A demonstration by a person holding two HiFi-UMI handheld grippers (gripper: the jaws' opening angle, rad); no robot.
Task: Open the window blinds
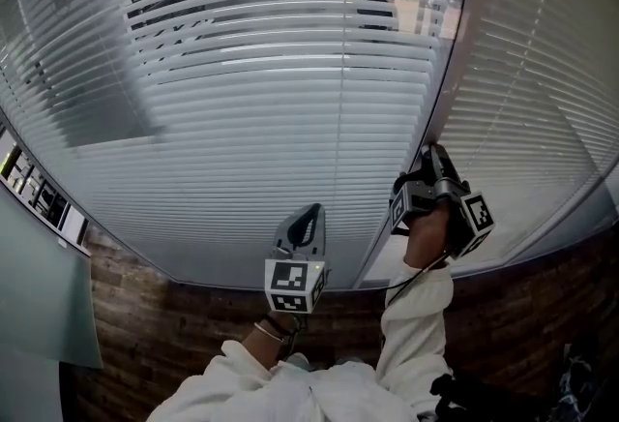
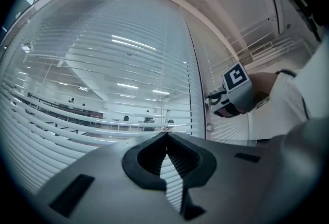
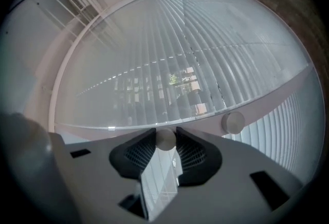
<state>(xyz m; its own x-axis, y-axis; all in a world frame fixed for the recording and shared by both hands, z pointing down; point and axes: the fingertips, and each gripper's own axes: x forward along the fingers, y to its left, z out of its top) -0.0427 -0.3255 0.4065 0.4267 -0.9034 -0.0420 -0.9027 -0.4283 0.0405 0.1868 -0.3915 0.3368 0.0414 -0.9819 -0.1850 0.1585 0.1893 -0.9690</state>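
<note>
White slatted blinds (image 1: 280,120) hang behind glass; their slats are tilted enough that an office shows through near the top. On the pale frame post (image 1: 447,91) between two panes sits a small round silver knob (image 3: 165,139). My right gripper (image 3: 165,138) is shut on this knob, with both pads pressed against its sides. In the head view the right gripper (image 1: 432,157) reaches the post at mid height. My left gripper (image 1: 308,217) hovers in front of the left pane, apart from it, with its fingertips together and nothing between them (image 2: 165,135).
A second round knob (image 3: 234,123) sits on the same post, close beside the held one. Another blind (image 1: 546,101) covers the pane to the right. Brick-patterned floor (image 1: 193,333) lies below, and a frosted panel (image 1: 39,294) stands at the left.
</note>
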